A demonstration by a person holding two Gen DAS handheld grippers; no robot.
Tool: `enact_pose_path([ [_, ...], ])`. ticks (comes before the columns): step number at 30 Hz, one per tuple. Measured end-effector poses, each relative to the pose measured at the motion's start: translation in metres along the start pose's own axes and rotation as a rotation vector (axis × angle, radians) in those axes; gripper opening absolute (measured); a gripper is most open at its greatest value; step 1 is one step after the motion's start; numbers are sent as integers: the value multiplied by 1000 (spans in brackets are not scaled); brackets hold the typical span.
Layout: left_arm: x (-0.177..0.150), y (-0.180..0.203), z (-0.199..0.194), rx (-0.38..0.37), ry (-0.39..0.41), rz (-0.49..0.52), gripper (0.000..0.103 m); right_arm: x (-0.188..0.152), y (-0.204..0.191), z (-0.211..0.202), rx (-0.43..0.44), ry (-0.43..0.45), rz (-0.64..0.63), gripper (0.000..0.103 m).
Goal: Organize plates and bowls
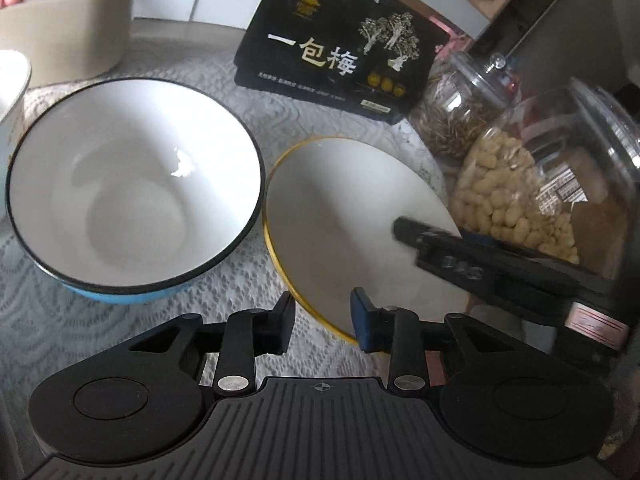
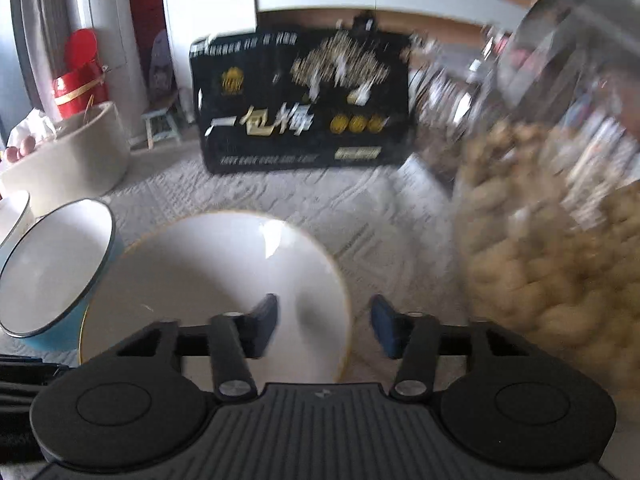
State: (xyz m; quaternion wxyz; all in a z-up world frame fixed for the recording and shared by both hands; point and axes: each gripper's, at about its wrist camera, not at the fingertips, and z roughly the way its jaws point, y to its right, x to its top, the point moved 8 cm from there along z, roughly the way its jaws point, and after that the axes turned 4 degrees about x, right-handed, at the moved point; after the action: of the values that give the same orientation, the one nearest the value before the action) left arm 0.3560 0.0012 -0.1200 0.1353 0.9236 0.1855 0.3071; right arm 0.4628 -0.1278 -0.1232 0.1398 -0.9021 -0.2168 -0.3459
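A blue bowl (image 1: 132, 184) with a white inside and black rim sits on the lace tablecloth; it also shows at the left of the right wrist view (image 2: 52, 268). Beside it on its right is a white plate with a gold rim (image 1: 352, 216), also in the right wrist view (image 2: 208, 272). My left gripper (image 1: 322, 326) is open, its jaws astride the plate's near rim. My right gripper (image 2: 324, 326) is open, astride the plate's right rim; it shows in the left wrist view (image 1: 404, 230) over the plate's right side.
A black printed box (image 1: 336, 52) stands behind the plate. Glass jars of pale nuts (image 1: 532, 200) and dried strands (image 1: 452, 116) stand close on the right. A beige oval container (image 1: 68, 24) and a white bowl's edge (image 1: 12, 80) are at the left.
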Motion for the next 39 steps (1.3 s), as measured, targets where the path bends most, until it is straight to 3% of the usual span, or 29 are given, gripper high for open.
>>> enact_pose_path([
  [5,-2,-3,-3,7,-12,17,30,-11,-10,-10,19,-25,-20,39],
  [13,-28,-3,-50,12,30,82,30,-40,-29,-53,49,-40,-19,39],
  [17,-44,11,-75,-91,24,119,17,-60,-48,-74,67,-38,-27,41],
  [20,-51,18,-86,-55,49,172,16,-69,-57,-86,83,-33,-39,42],
  [26,-41,-17,-82,33,55,21,18,-69,-45,-79,89,-65,28,41],
  [33,-18,-35,-53,37,34,-89,15,-59,-19,-61,118,-87,134,41],
  [39,-10,-38,-31,22,-20,-150,15,-38,4,-44,76,-71,197,42],
])
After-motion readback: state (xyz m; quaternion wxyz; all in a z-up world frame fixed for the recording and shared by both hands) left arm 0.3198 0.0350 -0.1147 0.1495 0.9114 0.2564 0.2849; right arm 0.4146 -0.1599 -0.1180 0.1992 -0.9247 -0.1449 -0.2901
